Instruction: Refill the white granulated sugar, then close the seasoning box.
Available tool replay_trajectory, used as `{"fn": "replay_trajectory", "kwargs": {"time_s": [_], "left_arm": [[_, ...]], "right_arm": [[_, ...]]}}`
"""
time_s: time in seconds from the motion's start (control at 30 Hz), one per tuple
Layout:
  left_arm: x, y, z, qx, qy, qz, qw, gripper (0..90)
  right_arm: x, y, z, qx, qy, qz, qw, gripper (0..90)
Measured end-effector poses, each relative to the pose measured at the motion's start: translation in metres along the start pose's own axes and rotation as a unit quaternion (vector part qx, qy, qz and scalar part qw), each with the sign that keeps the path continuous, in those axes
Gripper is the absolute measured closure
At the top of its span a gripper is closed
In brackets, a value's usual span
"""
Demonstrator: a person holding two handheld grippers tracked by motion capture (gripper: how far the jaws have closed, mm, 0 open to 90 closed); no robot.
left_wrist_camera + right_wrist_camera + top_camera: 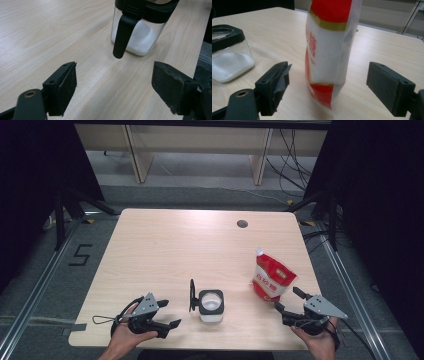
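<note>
A glass jar (211,306) with a black rim holds white powder and stands near the table's front edge; its black lid (192,296) is flipped open to the left. In the left gripper view the jar (138,35) sits a short way beyond the open jaws, lid hanging down. My left gripper (169,313) is open, just left of the jar. A red and white pouch (270,277) stands upright to the right. My right gripper (289,301) is open, close to the pouch's near side. In the right gripper view the pouch (327,45) stands free just beyond the jaws.
The wooden table (165,245) has a round cable hole (242,224) at the back right. Wooden legs of another table (137,155) and cables lie on the floor beyond. Black curtains flank both sides. In the right gripper view the jar (229,55) sits at the left.
</note>
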State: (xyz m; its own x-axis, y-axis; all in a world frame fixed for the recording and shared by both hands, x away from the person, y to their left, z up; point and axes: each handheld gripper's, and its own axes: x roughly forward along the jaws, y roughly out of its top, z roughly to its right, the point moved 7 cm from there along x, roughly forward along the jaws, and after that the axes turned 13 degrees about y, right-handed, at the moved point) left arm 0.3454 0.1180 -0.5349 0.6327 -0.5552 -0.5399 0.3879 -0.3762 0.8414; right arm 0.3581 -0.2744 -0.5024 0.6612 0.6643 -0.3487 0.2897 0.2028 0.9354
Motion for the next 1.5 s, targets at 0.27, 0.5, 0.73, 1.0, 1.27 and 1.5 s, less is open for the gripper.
{"fn": "replay_trajectory", "kwargs": {"time_s": [0.27, 0.5, 0.73, 1.0, 1.27, 1.5], "left_arm": [[-0.001, 0.004, 0.000, 0.005, -0.006, 0.008, 0.9999, 19.8], [-0.002, 0.007, 0.001, -0.009, -0.003, 0.010, 0.9999, 19.6], [-0.003, 0.010, 0.000, 0.001, -0.004, 0.014, 0.9999, 19.6], [-0.003, 0.014, 0.000, -0.007, 0.003, 0.015, 0.9999, 19.3], [-0.007, 0.026, 0.004, -0.014, -0.006, 0.023, 0.9996, 41.5], [-0.009, 0.038, 0.008, 0.002, -0.024, 0.040, 0.9989, 71.7]], "right_arm": [[-0.006, -0.006, -0.006, 0.007, -0.006, -0.012, 0.9999, 18.0], [-0.008, -0.009, -0.010, -0.001, 0.003, -0.022, 0.9997, 17.5], [-0.008, -0.012, -0.017, 0.009, 0.001, -0.028, 0.9996, 17.3], [-0.007, -0.012, -0.024, -0.001, 0.018, -0.034, 0.9993, 17.2], [-0.005, -0.013, -0.026, 0.003, 0.019, -0.039, 0.9991, 17.2], [-0.004, -0.013, -0.026, -0.012, 0.023, -0.042, 0.9988, 17.2]]}}
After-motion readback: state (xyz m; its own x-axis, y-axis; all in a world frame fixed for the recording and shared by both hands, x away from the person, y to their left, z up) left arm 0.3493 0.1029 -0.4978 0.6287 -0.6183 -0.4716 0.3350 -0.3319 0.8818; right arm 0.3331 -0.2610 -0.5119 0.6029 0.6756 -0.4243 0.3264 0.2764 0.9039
